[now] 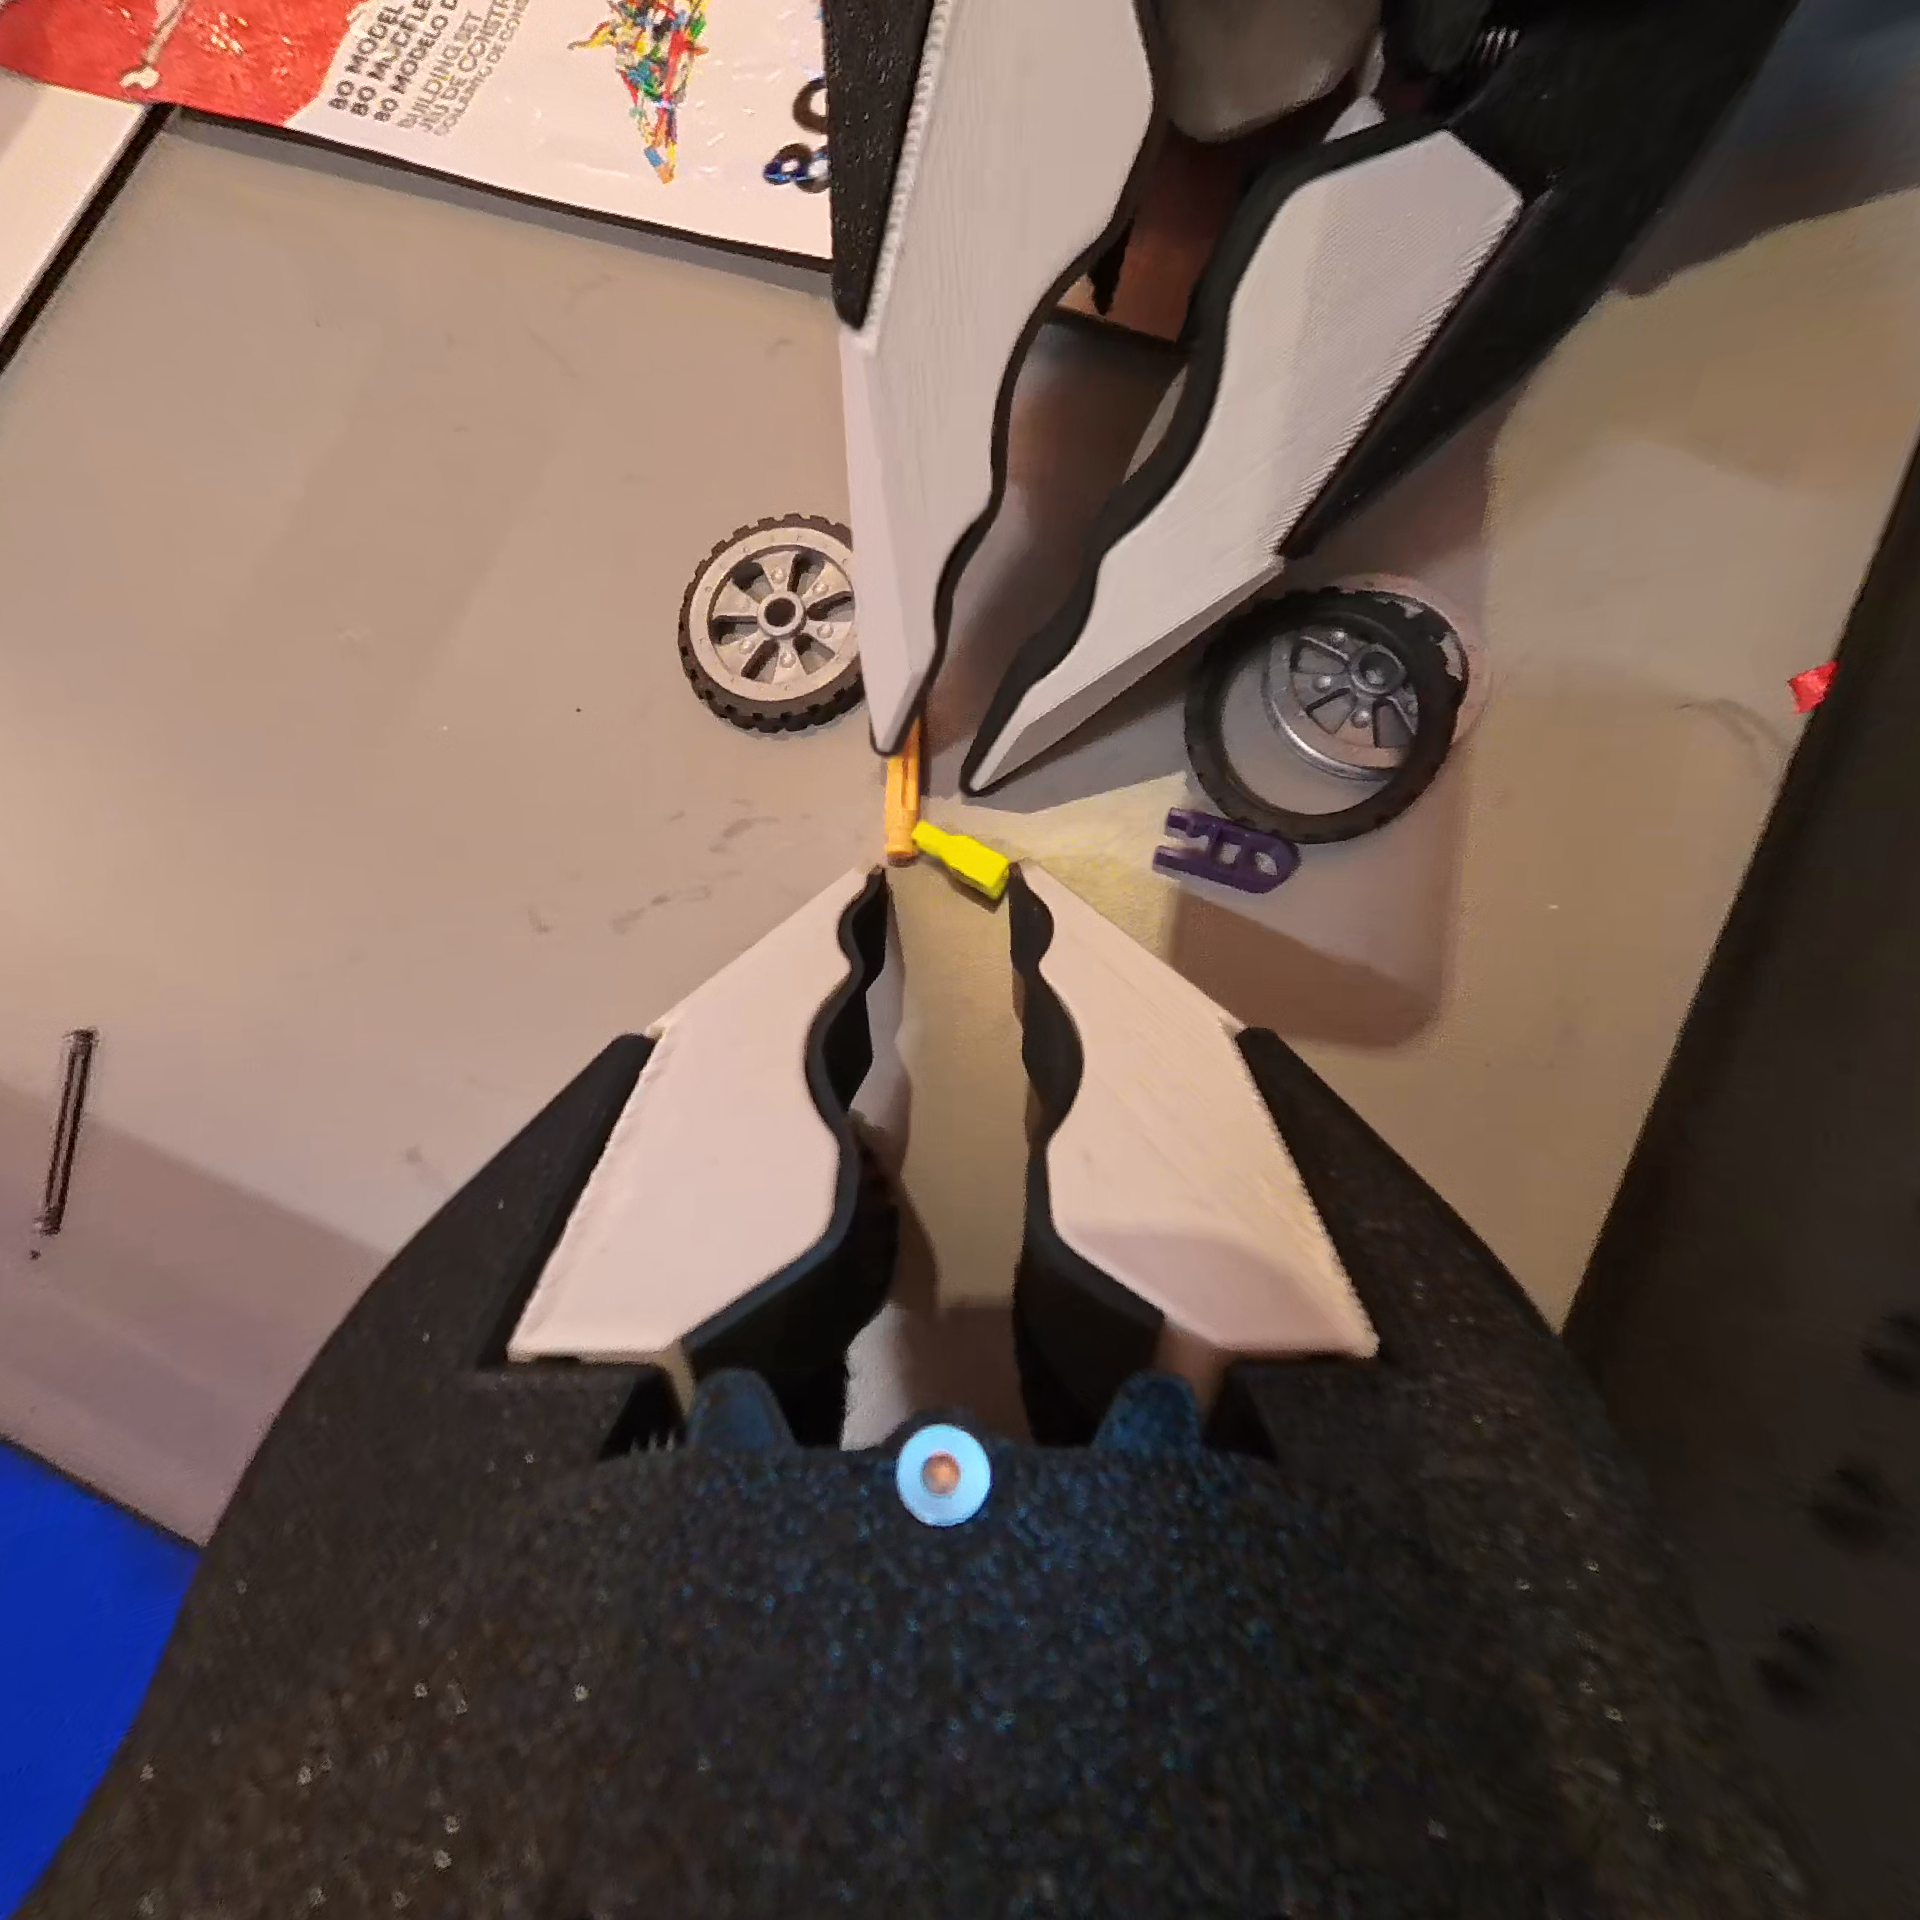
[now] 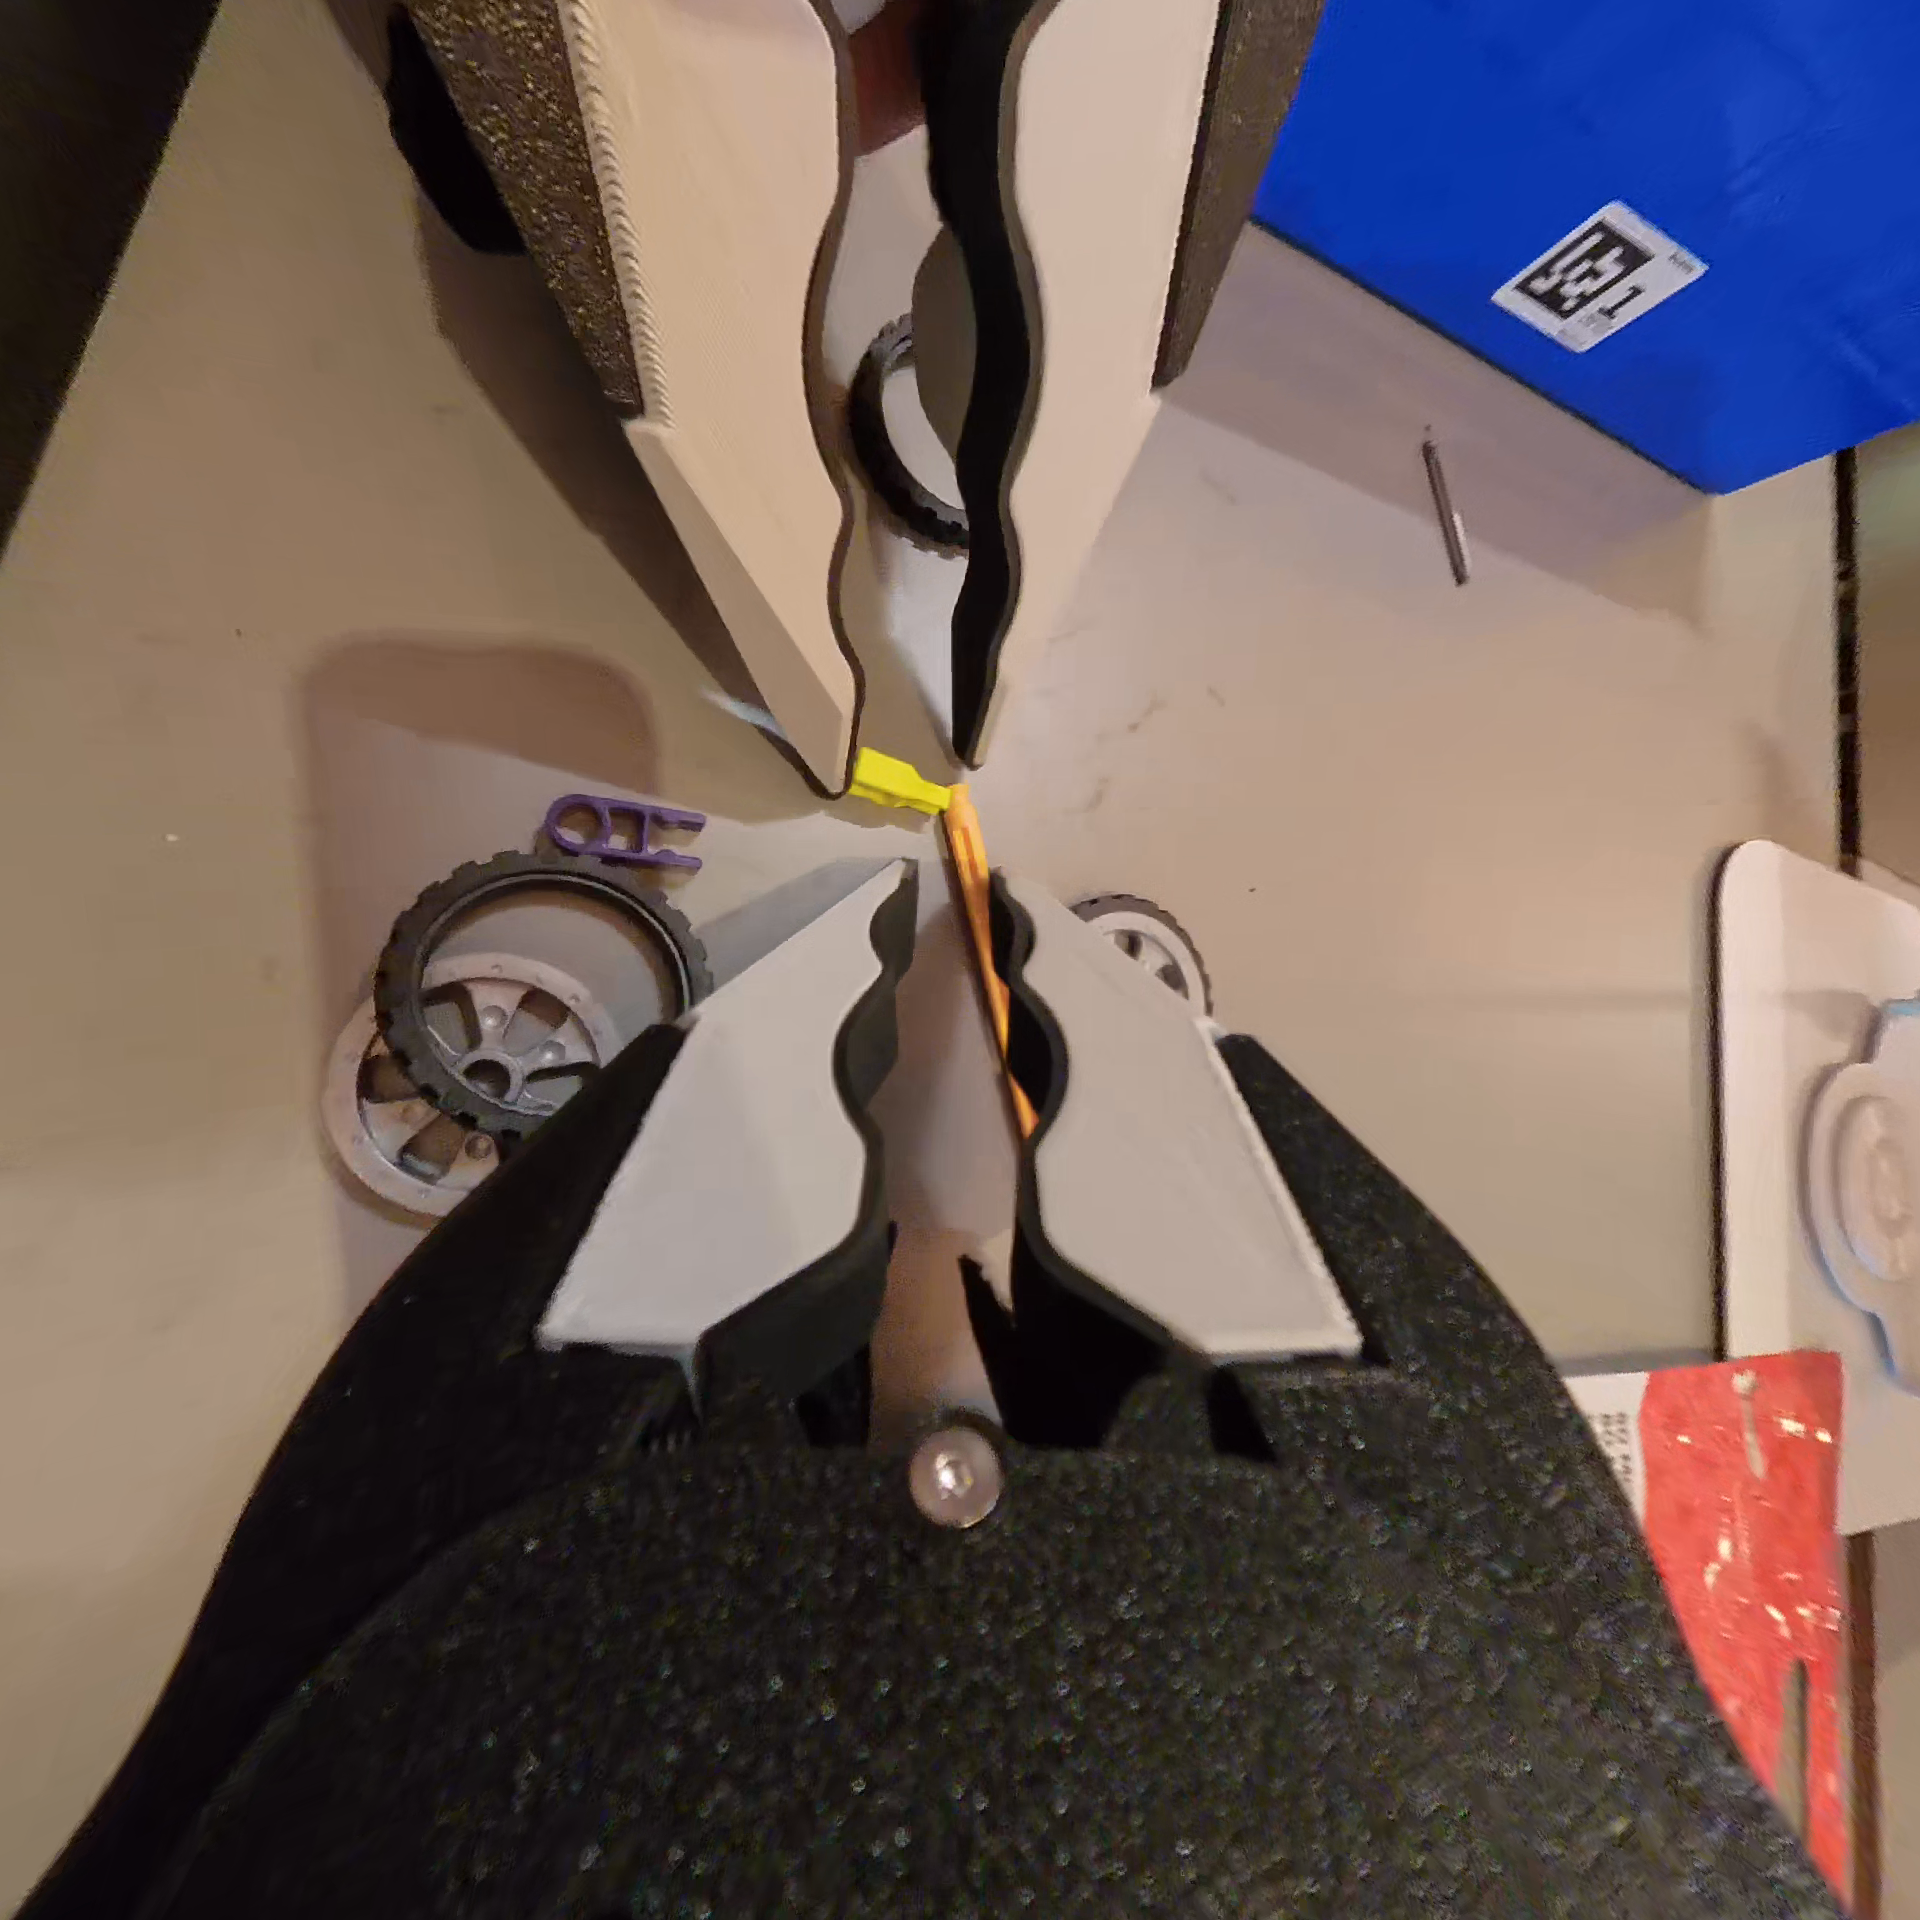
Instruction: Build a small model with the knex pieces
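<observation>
Two tools met tip to tip over a beige surface (image 1: 312,520) in the left wrist view. The left tool (image 1: 945,883) had its jaws a little apart and clamped on nothing. A yellow piece (image 1: 961,857) lay just ahead of its tips, one end touching the tool's right-hand tip. The right tool (image 1: 933,767) came down from above, also slightly parted, with an orange rod (image 1: 902,800) showing from under one fingertip and reaching the yellow piece. A grey wheel (image 1: 774,634) lay left of it. A second wheel (image 1: 1330,707), with its tyre partly off the rim, and a purple connector (image 1: 1226,857) lay to the right.

Seen from the right wrist view, the right tool (image 2: 951,873) was narrowly open. The orange rod (image 2: 987,966) ran along the inner pad of one finger only (whether it was gripped or merely resting there I could not tell). Its far end touched the yellow piece (image 2: 894,784), which sat against one tip of the left tool (image 2: 904,774). The purple connector (image 2: 623,831) and the loose-tyred second wheel (image 2: 499,1039) lay nearby, and a blue box (image 2: 1507,156) stood well apart.
</observation>
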Motion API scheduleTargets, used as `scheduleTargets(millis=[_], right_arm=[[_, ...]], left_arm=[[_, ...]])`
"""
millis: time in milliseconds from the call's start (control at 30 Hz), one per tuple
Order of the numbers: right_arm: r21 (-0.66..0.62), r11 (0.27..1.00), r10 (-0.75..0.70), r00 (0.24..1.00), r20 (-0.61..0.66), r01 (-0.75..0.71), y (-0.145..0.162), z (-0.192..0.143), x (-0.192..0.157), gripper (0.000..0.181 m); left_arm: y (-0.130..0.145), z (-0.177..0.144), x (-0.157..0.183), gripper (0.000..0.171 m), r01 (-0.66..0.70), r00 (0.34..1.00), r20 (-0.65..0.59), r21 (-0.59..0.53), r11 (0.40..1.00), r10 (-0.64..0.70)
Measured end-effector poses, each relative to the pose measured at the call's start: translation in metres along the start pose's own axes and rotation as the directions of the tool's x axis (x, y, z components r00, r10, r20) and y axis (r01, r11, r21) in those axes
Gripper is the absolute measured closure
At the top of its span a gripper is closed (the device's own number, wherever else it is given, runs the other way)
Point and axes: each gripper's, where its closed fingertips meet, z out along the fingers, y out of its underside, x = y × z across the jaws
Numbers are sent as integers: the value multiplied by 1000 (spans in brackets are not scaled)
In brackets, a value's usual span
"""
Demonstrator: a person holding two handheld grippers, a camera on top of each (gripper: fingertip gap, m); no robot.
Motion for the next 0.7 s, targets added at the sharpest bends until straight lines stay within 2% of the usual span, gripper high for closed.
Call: scheduleTargets(millis=[100, 267, 367, 567, 700], right_arm=[[9, 999, 39, 998, 40, -39, 1, 1, -3, 176], [-7, 998, 58, 996, 61, -57, 6, -5, -6, 176], [-1, 998, 68, 994, 89, -68, 8, -9, -10, 177], [37, 997, 56, 986, 160, -63, 2, -12, -24, 177], [36, 999, 25, 988, 155, -31, -4, -10, -29, 177]], left_arm=[[0, 0, 0, 150, 7, 1000, -12, 3, 1000, -7], [1, -1, 4, 152, -15, 1000, -22, -6, 1000, 15], [1, -3, 10, 146, -3, 998, -67, 4, 1000, 3], [1, -2, 14, 154, -2, 996, -87, -6, 1000, 1], [-1, -2, 23, 145, 11, 991, -135, 5, 1000, -11]])
